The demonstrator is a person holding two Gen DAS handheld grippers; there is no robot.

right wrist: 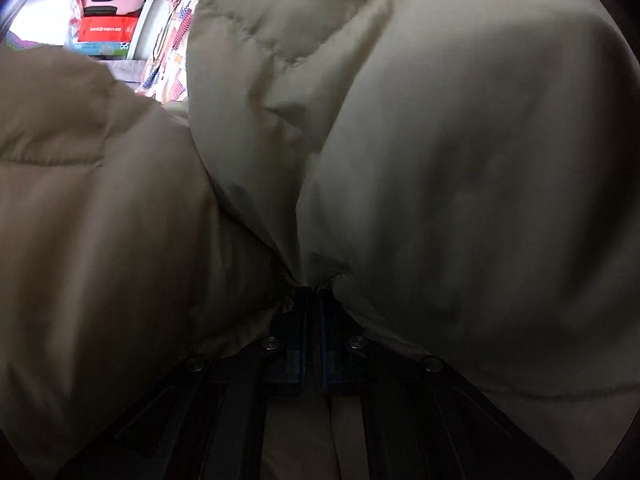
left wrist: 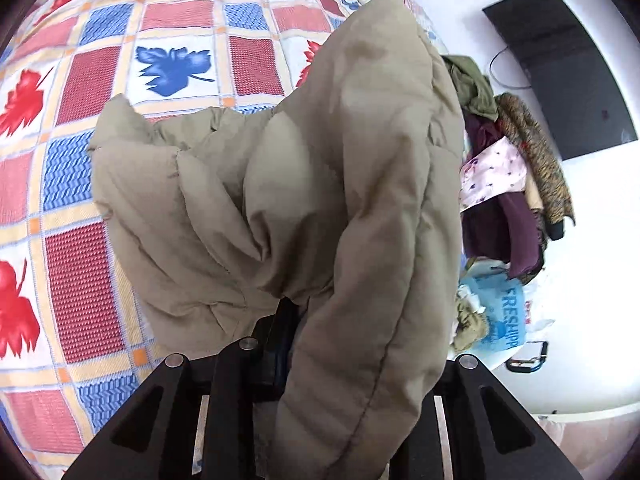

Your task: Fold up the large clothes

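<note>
jacket (left wrist: 320,184) on bedspread (left wrist: 80,184) | clothes pile (left wrist: 508,184) right of jacket

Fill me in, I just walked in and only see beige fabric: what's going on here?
A person is folding a puffy beige jacket over a bed with a checked leaf-print cover, using a pair of tongs in each hand. The left tongs hold a bunched part of the jacket, lifted off the cover. The right tongs are shut on a pinch of the same jacket, which fills that view. A pile of other clothes sits beside the bed.
</note>
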